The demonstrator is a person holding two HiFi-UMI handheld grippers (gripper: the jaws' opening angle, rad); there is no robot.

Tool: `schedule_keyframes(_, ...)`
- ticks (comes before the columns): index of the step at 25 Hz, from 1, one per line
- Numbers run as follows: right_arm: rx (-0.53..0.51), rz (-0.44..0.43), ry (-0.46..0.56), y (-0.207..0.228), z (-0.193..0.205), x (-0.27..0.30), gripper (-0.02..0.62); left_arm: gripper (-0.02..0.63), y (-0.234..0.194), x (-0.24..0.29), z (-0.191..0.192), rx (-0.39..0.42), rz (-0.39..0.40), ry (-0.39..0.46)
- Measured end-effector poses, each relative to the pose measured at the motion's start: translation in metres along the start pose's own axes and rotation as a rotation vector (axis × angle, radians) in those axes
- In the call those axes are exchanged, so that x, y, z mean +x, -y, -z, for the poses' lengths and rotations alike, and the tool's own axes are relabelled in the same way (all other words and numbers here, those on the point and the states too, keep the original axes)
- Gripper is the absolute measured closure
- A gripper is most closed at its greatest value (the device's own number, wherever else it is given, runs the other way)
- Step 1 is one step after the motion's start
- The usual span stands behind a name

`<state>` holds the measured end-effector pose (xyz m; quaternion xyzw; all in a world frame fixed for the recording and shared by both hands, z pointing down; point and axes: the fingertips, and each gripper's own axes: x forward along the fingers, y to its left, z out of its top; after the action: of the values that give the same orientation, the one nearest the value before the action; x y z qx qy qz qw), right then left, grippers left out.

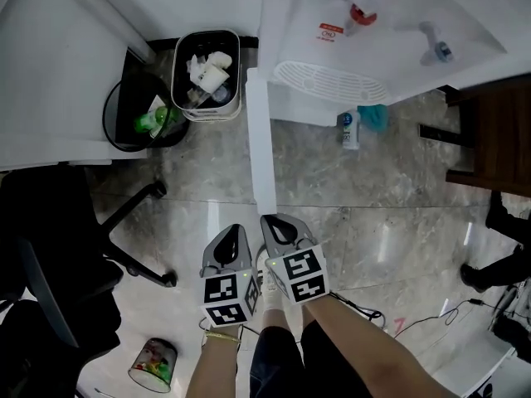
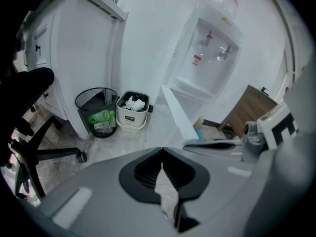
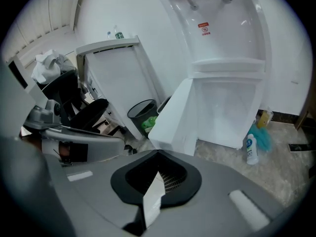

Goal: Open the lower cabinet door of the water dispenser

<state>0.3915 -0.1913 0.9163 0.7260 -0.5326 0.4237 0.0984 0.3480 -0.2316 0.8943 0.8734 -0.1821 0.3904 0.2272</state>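
The white water dispenser (image 1: 373, 23) stands at the top of the head view. Its lower cabinet door (image 1: 260, 139) is swung out wide and shows edge-on as a narrow white panel reaching toward me. In the right gripper view the door (image 3: 173, 120) stands open at the left of the bare white cabinet space (image 3: 229, 107). My left gripper (image 1: 235, 232) and right gripper (image 1: 274, 222) hang side by side just short of the door's free edge, apart from it. Both are shut with nothing between the jaws. The left gripper view also shows the open door (image 2: 180, 115).
A white bin of rubbish (image 1: 206, 73) and a black wire basket (image 1: 145, 110) holding a green bottle stand left of the door. A black office chair (image 1: 58, 247) fills the left. A white bottle (image 1: 349, 129) and teal cloth (image 1: 373, 117) lie under the dispenser. Dark wooden furniture (image 1: 498, 131) is at the right.
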Motion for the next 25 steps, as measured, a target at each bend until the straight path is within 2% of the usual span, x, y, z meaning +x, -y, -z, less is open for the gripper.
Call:
schedule_keyframes(3, 0.028, 0.007, -0.005, 0.004, -0.002, -0.022, 0.603, 0.6, 0.015, -0.008, 0.002, 0.021, 0.012, -0.034)
schedule_keyframes(8, 0.13, 0.034, 0.006, 0.012, -0.011, -0.102, 0.603, 0.599, 0.063, -0.045, -0.012, 0.008, 0.058, -0.098)
schedule_keyframes(14, 0.204, 0.113, -0.015, 0.018, -0.008, -0.188, 0.604, 0.599, 0.113, -0.086, -0.021, 0.104, 0.106, -0.149)
schedule_keyframes(18, 0.228, 0.149, -0.004, 0.027, -0.003, -0.206, 0.604, 0.6, 0.121, -0.092, -0.018, 0.111, 0.116, -0.175)
schedule_keyframes(25, 0.254, 0.161, -0.009, 0.033, 0.005, -0.2, 0.604, 0.6, 0.126, -0.091, -0.004, 0.145, 0.131, -0.203)
